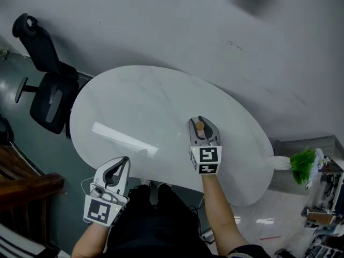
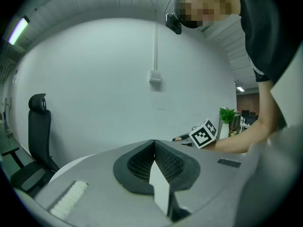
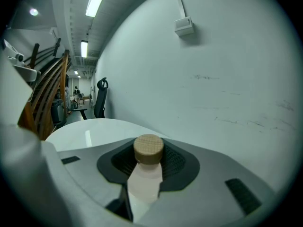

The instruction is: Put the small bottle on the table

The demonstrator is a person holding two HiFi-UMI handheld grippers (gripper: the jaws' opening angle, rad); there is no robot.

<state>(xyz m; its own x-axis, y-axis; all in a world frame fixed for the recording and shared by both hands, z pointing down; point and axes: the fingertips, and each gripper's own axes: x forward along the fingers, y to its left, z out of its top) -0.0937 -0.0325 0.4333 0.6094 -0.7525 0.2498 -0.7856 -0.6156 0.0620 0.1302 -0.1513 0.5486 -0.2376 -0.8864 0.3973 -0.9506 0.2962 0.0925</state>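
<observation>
Standing at the far left of the head view, a black office chair (image 1: 51,90) sits just beside the left end of a white oval table (image 1: 140,101), its seat turned toward the tabletop. Nearer and a little to the right, the left gripper (image 1: 124,161) hangs at the table's near edge, pointing toward the far side. Its own view shows the jaws together, tips meeting, with nothing between them. That same view looks across the tabletop toward the chair on the left and a pale wall (image 2: 118,79) beyond.

Right of centre, the right gripper (image 1: 201,119) is held over the tabletop, well apart from the left one, its marker cube facing up. Its jaws are clamped on the small bottle (image 1: 200,127), a pale bottle with a round tan stopper (image 3: 148,149). In the right gripper view the bottle (image 3: 146,178) stands upright between the dark ribbed pads (image 3: 176,163), the stopper rising above them. Whether the bottle's base touches the table cannot be told.

At the far right, past the table's right end, a green plant (image 1: 303,165) sits in a white vase (image 1: 279,163).
</observation>
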